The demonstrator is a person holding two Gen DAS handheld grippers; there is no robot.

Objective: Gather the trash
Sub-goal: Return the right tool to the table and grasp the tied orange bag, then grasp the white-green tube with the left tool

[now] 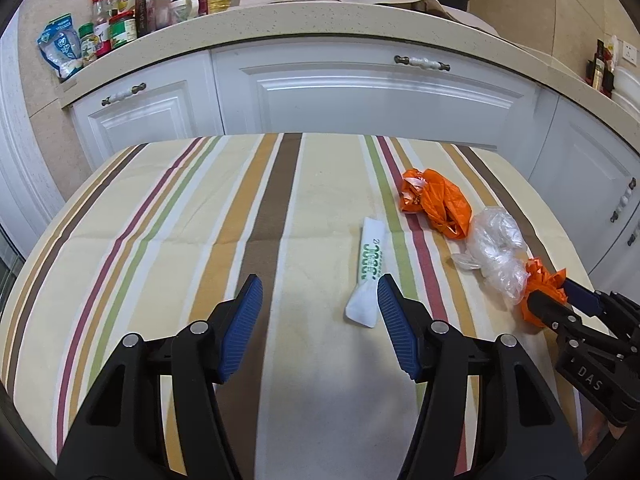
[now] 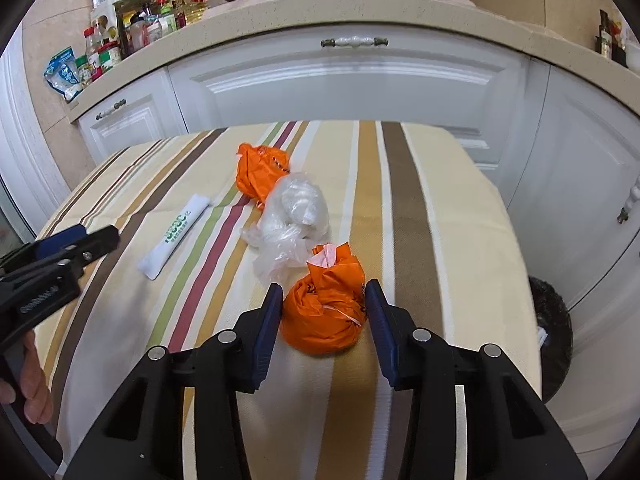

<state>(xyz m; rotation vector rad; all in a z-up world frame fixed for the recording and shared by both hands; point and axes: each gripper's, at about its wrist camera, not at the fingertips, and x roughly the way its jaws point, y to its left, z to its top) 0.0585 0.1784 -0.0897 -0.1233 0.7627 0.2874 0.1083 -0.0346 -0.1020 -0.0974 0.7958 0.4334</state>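
While beside table (image 2: 460, 200), black bin (image 2: 554, 340).

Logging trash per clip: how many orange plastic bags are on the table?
2. Near orange bag sits between the right gripper fingers; far orange bag lies beyond the clear plastic bag. None seems hidden.

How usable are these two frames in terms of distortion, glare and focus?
Left wrist view: strong fisheye bends the counter edge and darkens the corners; the white sachet is sharp and its print shows, with soft shadow under the left gripper. Right wrist view: same curvature; the orange bag between the right gripper fingers is crisp; mild glare on the cabinet door.
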